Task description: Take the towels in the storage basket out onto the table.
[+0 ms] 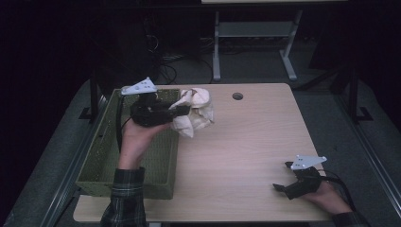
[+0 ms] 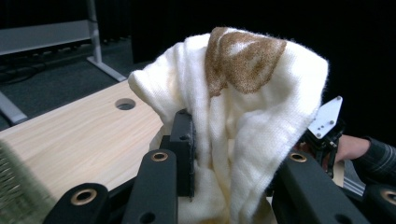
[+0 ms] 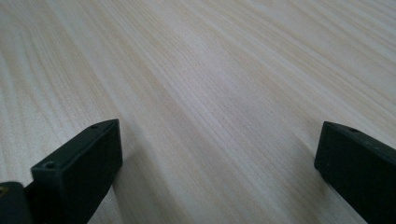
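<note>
Place: a lab or workroom, dimly lit.
Showing it: a desk (image 1: 246, 142) with a cable hole (image 1: 237, 96) standing on grey carpet (image 1: 255, 66); cables (image 1: 163, 59) lying behind; another frame (image 1: 253, 42) standing beyond.

My black left gripper (image 1: 182, 110) holds a cream cloth (image 1: 196, 113) with a brown patch. The basket (image 1: 101, 156) is olive green; the table (image 1: 246, 142) is pale wood.

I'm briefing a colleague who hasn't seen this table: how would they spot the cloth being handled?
Start at the green basket on the table's left. Beside its far right corner, the left gripper clamps a bunched cream cloth. It alone is soft, with a brown patch.
</note>
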`<act>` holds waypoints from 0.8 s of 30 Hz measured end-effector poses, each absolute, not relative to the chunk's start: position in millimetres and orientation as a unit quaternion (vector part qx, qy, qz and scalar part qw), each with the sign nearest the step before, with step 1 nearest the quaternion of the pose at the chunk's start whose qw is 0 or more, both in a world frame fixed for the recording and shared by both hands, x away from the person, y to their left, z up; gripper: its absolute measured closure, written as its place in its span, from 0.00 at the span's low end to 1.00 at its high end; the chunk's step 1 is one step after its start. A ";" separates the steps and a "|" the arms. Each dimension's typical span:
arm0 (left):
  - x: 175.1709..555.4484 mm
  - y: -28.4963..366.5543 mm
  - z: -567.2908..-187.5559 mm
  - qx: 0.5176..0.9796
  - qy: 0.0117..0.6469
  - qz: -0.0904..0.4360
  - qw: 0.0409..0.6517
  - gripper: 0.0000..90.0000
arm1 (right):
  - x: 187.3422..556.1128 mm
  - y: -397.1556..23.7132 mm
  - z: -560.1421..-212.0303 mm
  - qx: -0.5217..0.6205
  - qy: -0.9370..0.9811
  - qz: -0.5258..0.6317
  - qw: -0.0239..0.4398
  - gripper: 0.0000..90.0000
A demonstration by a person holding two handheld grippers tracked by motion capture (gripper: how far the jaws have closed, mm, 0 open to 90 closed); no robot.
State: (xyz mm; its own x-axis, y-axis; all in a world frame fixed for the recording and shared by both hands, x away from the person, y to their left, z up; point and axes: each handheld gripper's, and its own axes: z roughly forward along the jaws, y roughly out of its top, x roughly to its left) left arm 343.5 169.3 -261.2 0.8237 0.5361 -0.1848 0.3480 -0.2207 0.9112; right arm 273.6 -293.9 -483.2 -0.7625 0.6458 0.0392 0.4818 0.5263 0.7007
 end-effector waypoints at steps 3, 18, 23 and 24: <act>345.9 156.6 -264.8 0.781 0.279 0.078 0.554 0.76 | 273.7 -293.9 -483.2 0.325 0.866 0.362 0.113 0.00; 350.5 88.8 -298.7 0.808 0.232 0.029 0.541 0.76 | 273.4 -293.7 -483.1 0.327 0.866 0.362 0.112 0.01; 348.4 67.0 -312.2 0.818 0.214 0.016 0.533 0.76 | 273.4 -293.7 -483.0 0.327 0.866 0.362 0.112 0.00; 348.4 67.0 -312.2 0.818 0.214 0.016 0.533 0.76 | 273.4 -293.7 -483.0 0.327 0.866 0.362 0.112 0.00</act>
